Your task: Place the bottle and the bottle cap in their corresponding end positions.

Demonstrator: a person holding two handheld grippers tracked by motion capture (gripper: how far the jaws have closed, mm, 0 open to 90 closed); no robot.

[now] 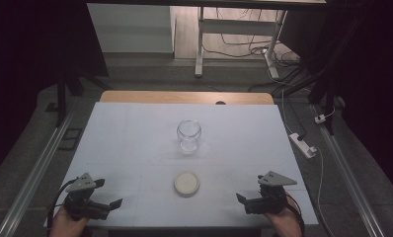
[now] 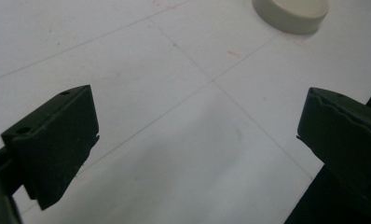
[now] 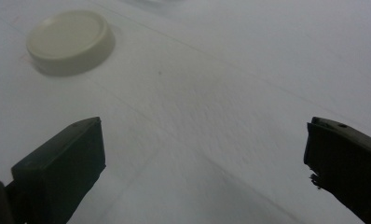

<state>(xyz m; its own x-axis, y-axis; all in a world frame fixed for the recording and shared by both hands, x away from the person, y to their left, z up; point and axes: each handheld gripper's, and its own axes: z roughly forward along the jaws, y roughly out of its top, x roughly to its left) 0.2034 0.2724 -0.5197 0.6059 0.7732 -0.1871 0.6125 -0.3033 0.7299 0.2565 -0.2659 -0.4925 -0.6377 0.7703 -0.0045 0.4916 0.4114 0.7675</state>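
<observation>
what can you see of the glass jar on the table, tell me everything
The glass jar is small, clear and rounded, bulging below a narrower open mouth. It stands upright and looks empty, with no lid on it. It sits on the white table cover, near the middle and toward the far side. The cream round lid lies apart on the near side. Nothing touches the jar but the cover beneath it.

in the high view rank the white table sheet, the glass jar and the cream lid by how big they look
1. white table sheet, by far the largest.
2. glass jar.
3. cream lid, close to the jar in width but flatter; it lies nearer the camera, so true sizes are unsure.
</observation>
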